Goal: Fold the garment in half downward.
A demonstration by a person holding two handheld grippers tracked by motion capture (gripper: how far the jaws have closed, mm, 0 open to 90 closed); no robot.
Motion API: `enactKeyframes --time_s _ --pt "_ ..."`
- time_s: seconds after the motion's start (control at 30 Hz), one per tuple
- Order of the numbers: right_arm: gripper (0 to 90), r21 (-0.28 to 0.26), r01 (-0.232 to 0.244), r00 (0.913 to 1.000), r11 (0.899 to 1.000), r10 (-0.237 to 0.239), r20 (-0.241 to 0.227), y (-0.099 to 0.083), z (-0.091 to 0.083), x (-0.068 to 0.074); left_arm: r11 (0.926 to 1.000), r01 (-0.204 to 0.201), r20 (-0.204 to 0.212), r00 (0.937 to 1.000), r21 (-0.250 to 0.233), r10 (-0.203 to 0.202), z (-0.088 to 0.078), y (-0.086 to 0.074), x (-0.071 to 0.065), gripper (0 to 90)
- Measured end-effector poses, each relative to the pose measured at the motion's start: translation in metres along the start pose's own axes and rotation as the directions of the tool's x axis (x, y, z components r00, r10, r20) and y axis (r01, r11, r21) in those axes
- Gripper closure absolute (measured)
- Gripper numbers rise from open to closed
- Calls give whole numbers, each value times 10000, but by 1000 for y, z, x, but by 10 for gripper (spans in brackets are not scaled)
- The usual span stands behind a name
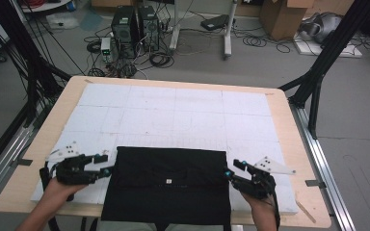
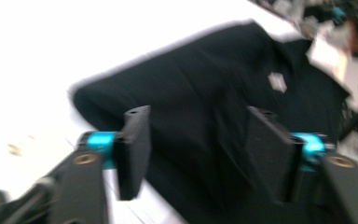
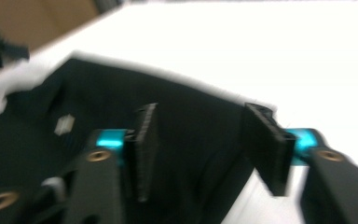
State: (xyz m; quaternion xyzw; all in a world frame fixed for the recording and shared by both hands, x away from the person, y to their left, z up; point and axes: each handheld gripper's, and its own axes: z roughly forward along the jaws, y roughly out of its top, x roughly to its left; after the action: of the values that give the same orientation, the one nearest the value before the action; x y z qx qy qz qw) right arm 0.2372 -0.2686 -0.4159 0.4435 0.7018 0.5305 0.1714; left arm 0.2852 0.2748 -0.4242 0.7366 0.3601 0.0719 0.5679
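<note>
The left claw (image 1: 105,164) is wide open at the left edge of the folded black shirt (image 1: 168,183), holding nothing; in the left gripper view its jaws straddle that edge, though blur hides whether they touch. The right claw (image 1: 231,170) is also wide open and empty, at the shirt's right edge. The shirt lies flat at the near middle of the bench (image 1: 289,120), on a white gridded mat (image 1: 173,110), a small white tag (image 1: 168,181) at its centre. Beyond, on the grey floor, stand computer towers (image 1: 135,24), tangled cables (image 1: 159,57) and cardboard boxes (image 1: 284,17).
</note>
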Motion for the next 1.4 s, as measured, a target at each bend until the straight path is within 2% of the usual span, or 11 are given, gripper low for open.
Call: enactKeyframes --time_s 0.13,0.33,0.43,0.6,0.7,0.83,0.9,0.93,1.03,1.1,1.4 --pt "297 -298 226 9976 9993 -205 667 24 10 -8 9996 189 -597 9980 -219 -202 14 18 19 319" --pt "248 956 546 9926 9939 -644 1027 37 52 -22 9943 508 -1189 9921 934 -395 47 17 41 308" --pt "240 1782 721 9903 9813 -917 1043 34 71 -26 9884 716 -1206 9912 1340 -554 56 12 45 297" --pt "263 2674 594 9882 9618 -945 1202 27 86 -34 9750 351 -1108 9938 2195 -108 65 7 45 311" --pt "339 3012 577 9896 9518 -944 1087 20 90 -38 9646 -208 -965 9942 2628 478 67 4 41 389" --pt "517 3429 715 9929 9366 -996 651 7 92 -38 9535 -837 -529 9932 2896 1033 67 3 37 736" --pt "776 3334 997 9918 9375 -1206 425 6 89 -38 9573 -852 -624 9924 2763 1063 67 3 36 807" --pt "807 3197 1026 9929 9419 -1166 247 6 88 -40 9621 -835 -719 9918 2595 1055 66 5 36 821" --pt "834 2780 1247 9895 9525 -1401 362 12 86 -46 9864 -465 -1004 9930 1576 628 61 13 43 834" --pt "835 2106 884 9931 9736 -1026 574 21 84 -53 9890 -519 -1157 9909 1386 683 63 23 47 835" --pt "834 1536 740 9823 9854 -986 1595 63 111 -73 9948 -511 -2076 9758 879 685 91 64 67 834"
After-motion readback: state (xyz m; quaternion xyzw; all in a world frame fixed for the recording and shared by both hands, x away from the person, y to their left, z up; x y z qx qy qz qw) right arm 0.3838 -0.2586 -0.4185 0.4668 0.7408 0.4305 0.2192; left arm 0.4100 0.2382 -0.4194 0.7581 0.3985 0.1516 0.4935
